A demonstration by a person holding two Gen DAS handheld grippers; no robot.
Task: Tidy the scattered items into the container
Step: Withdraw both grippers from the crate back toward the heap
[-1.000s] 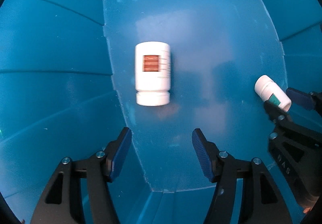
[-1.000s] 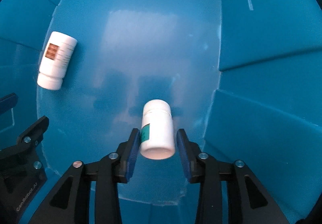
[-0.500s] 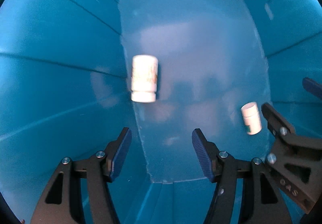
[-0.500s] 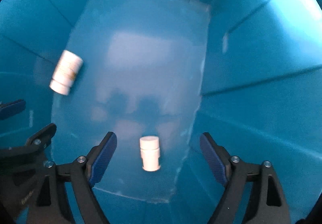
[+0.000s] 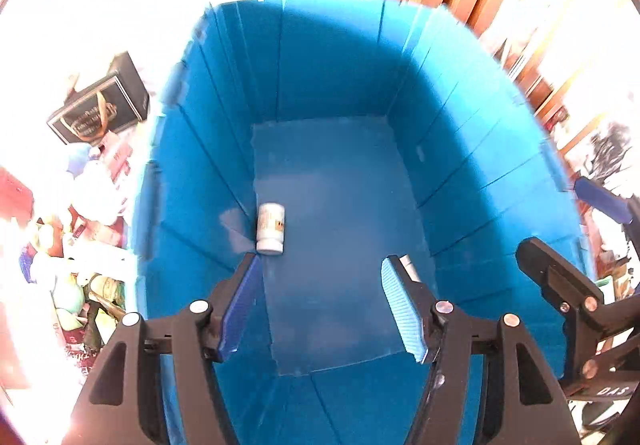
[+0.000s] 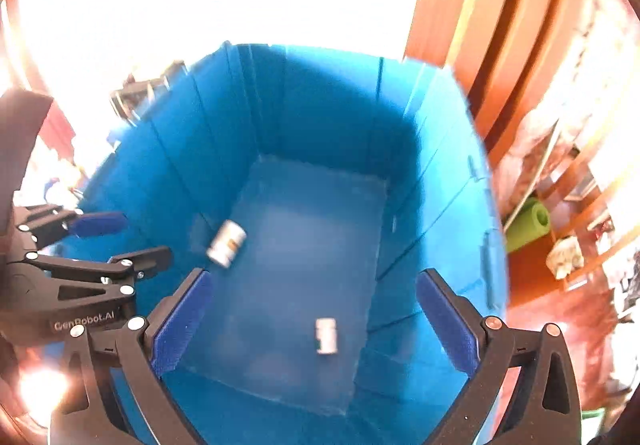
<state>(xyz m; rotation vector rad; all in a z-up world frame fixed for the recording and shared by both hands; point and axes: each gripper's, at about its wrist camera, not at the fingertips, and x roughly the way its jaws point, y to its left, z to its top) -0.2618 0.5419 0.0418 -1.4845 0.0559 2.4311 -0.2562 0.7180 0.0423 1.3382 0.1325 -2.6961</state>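
Two bottles — below both hand-held grippers.

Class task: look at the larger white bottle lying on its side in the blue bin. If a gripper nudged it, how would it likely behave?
The bottle is round and lies flat, so it would probably roll. The bin floor looks smooth, so it may slide easily. It looks like rigid plastic, likely stiff under the jaws.
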